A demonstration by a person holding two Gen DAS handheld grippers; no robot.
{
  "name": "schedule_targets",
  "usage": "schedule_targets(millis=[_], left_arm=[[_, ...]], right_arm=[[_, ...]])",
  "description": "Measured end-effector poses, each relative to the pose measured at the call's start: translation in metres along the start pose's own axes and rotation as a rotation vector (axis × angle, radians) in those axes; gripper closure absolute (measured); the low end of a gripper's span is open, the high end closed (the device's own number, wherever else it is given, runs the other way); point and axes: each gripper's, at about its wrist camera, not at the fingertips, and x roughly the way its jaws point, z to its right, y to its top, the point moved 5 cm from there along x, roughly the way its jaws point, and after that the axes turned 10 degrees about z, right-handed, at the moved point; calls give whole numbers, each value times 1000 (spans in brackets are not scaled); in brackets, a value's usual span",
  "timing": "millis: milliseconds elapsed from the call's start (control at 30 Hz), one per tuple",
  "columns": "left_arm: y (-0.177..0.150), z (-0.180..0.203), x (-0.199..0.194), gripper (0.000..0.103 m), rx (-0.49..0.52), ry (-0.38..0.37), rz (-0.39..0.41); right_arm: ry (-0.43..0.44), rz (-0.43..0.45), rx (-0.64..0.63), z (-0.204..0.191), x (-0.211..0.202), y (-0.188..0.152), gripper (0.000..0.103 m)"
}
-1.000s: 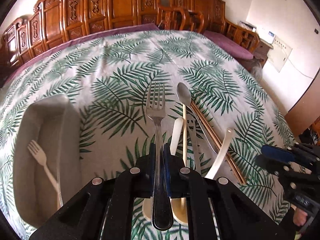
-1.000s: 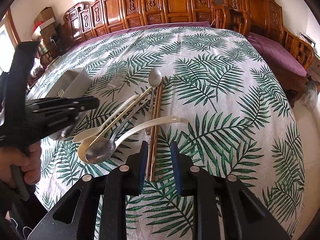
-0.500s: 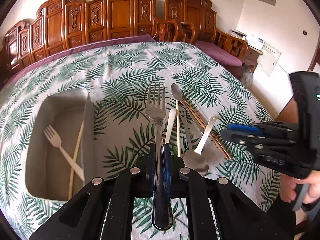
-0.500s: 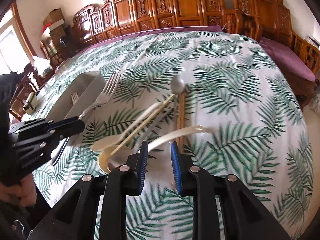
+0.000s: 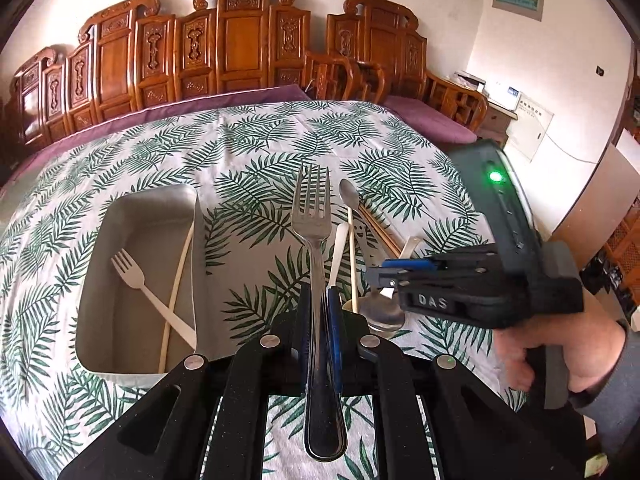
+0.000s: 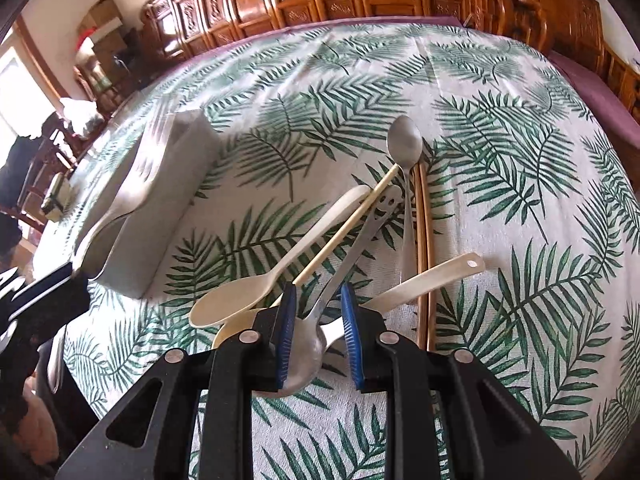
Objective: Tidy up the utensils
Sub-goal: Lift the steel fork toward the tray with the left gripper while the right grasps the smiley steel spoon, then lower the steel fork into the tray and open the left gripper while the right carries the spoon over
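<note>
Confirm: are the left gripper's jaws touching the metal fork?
Touching. The left wrist view shows the left gripper clamped on the metal fork, its handle pinched between both jaws with no gap.

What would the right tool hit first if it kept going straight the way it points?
Most likely the metal spoon: the right tool has its bowl and neck lying between the open blue pads, with the tablecloth right beneath. Depth is hard to judge here.

Metal forks: one (image 5: 311, 216). Plastic forks: one (image 5: 132, 274). Metal spoons: two (image 6: 405, 140), (image 6: 304, 354). Cream plastic spoons: three (image 6: 224, 310), (image 6: 424, 280), (image 6: 230, 330). Pale chopsticks: two (image 5: 178, 276), (image 6: 348, 220). Brown chopsticks: one pair (image 6: 425, 248). Grey trays: one (image 5: 138, 208).
</note>
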Motion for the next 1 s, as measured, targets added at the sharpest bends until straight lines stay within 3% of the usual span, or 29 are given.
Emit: schedule_targets(millis=[400, 500, 600, 1000], left_arm=[[-4, -15, -18, 96, -27, 8, 16], [-2, -19, -22, 96, -32, 13, 22], [-1, -23, -24, 96, -36, 18, 26], [7, -46, -36, 96, -59, 46, 53]], right_arm=[[-140, -95, -57, -4, 23, -1, 83], [-178, -81, -92, -8, 24, -4, 87], [-186, -70, -72, -5, 19, -4, 96], [-128, 21, -48, -5, -33, 11, 96]])
